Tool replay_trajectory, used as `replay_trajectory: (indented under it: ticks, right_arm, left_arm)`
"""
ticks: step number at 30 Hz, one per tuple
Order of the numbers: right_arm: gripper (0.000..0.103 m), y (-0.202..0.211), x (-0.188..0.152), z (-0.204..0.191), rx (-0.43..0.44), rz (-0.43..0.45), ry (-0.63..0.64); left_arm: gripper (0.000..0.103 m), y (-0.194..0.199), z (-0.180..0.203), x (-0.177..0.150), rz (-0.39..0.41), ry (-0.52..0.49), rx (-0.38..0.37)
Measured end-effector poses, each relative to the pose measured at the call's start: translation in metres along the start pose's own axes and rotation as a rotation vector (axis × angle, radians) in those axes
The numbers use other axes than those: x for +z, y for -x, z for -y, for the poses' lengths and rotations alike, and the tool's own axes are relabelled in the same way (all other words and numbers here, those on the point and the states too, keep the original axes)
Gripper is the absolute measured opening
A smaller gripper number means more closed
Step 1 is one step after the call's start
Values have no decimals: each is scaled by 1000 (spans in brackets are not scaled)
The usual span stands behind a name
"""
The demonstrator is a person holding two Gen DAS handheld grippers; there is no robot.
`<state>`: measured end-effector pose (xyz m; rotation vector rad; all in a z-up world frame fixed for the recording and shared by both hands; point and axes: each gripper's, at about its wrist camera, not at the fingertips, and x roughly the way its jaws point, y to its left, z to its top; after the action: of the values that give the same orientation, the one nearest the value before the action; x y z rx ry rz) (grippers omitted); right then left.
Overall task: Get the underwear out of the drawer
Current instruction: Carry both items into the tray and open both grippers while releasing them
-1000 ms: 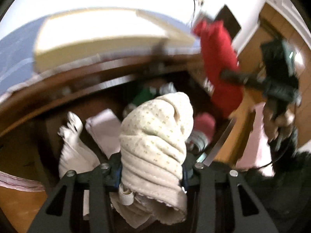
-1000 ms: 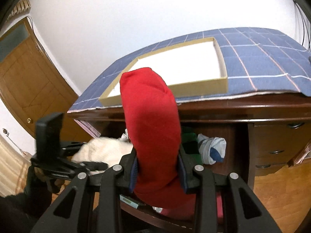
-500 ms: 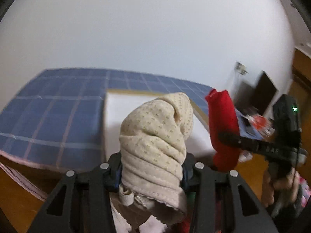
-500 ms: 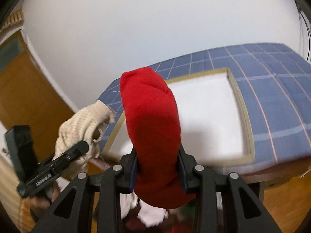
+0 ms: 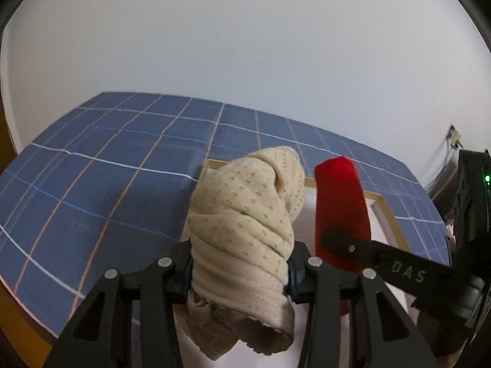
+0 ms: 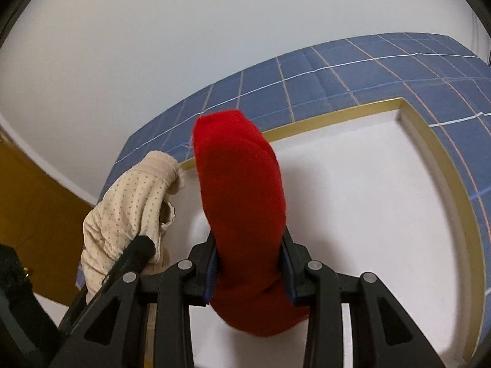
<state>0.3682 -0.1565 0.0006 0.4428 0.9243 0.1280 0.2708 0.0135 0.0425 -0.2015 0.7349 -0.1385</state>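
1. Left wrist view: the left gripper (image 5: pixel 239 271) is clamped on a rolled cream dotted pair of underwear (image 5: pixel 245 230), its jaws only a little apart and pressing the cloth on both sides. The roll is held above the near edge of a white tray (image 5: pixel 388 214) with a tan rim, which sits on a blue checked cloth (image 5: pixel 107 184). To the right, the right gripper (image 5: pixel 343 239) carries a red roll (image 5: pixel 339 202) over the same tray.

2. Right wrist view: the right gripper (image 6: pixel 248 271) is closed narrowly on the red underwear (image 6: pixel 242 190), which hangs over the tray's (image 6: pixel 429 141) white floor. The cream roll (image 6: pixel 132 202) in the left gripper (image 6: pixel 138 247) is beside it, at the tray's left edge.

3. Step in hand, as I judge it: both pieces are out of the drawer and are being carried to the tray. Next, each should be lowered onto a bare part of the tray floor, apart from the other, and the jaws opened to release it.

4. Against a second ago: then the open drawer, with other clothes in it, filled the lower part of both views; now neither view shows it and both rolls sit over the tray. The grips look unchanged.
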Motion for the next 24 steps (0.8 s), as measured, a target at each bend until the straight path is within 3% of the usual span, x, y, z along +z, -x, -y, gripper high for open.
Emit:
replay_trajectory:
  ticks: [5, 10, 12, 17, 20, 24]
  right_arm:
    - [38, -26, 16, -8, -22, -21, -3]
    - [39, -42, 22, -5, 11, -34, -39]
    - [39, -45, 22, -4, 33, -31, -54]
    - [48, -50, 24, -1, 67, -31, -83]
    - [55, -52, 24, 3, 76, -40, -98]
    - [55, -47, 24, 7, 110, -61, -130]
  left_arm:
    - [43, -26, -2, 2, -36, 29, 42]
    - [45, -34, 1, 1, -84, 33, 49]
    - [55, -34, 3, 1, -80, 29, 71]
    - [66, -38, 4, 0, -102, 12, 77]
    - [67, -38, 7, -1, -114, -14, 99]
    - [70, -30, 5, 1, -103, -9, 100]
